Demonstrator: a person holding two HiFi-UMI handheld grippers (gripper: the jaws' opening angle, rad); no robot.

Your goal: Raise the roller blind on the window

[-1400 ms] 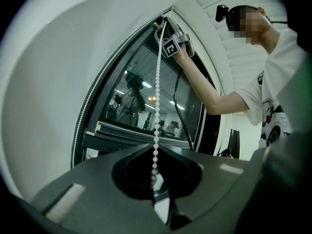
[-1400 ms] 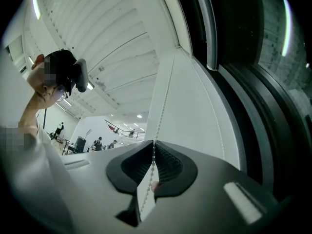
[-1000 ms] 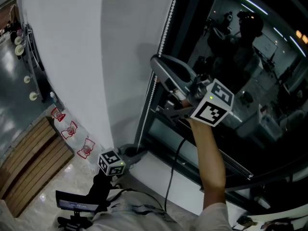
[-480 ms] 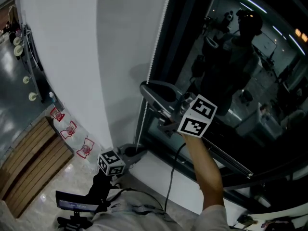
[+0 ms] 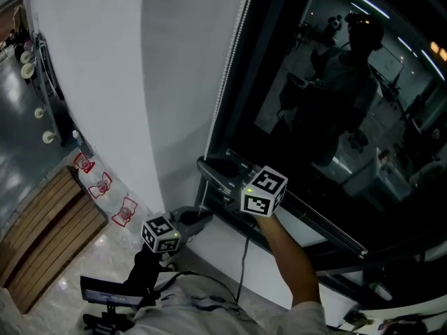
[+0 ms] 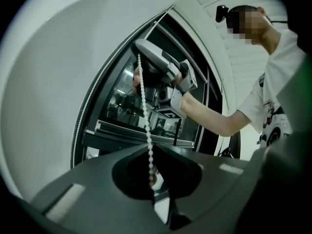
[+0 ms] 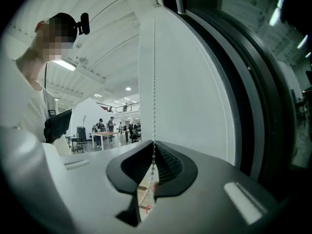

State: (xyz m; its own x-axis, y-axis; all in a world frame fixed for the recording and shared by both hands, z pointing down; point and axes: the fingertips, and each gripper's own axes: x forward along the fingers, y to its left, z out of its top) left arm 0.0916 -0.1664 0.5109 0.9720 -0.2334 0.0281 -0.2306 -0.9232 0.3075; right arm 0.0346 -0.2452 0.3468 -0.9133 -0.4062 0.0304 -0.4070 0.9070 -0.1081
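Note:
A white bead chain (image 5: 227, 82) hangs down the left edge of the dark window (image 5: 335, 103). My right gripper (image 5: 202, 165) is low on the chain, near the window's bottom rail, and points level at it. In the right gripper view the chain (image 7: 154, 82) drops straight between the closed jaws of the right gripper (image 7: 154, 145). My left gripper (image 5: 195, 218) sits lower, by the sill corner. In the left gripper view the chain (image 6: 145, 106) runs up from the closed left gripper (image 6: 149, 149) to the right gripper (image 6: 156, 65) above. The glass in view is uncovered.
A white wall (image 5: 105, 82) curves away left of the window frame. A white sill (image 5: 230, 257) lies below the glass. Wooden planks (image 5: 42, 236) and red-printed items (image 5: 103, 187) are on the floor at the left. A black cable (image 5: 244, 264) hangs from the right gripper.
My right gripper has come straight down along the chain, from mid-window height to just above the bottom rail. The left gripper has stayed put.

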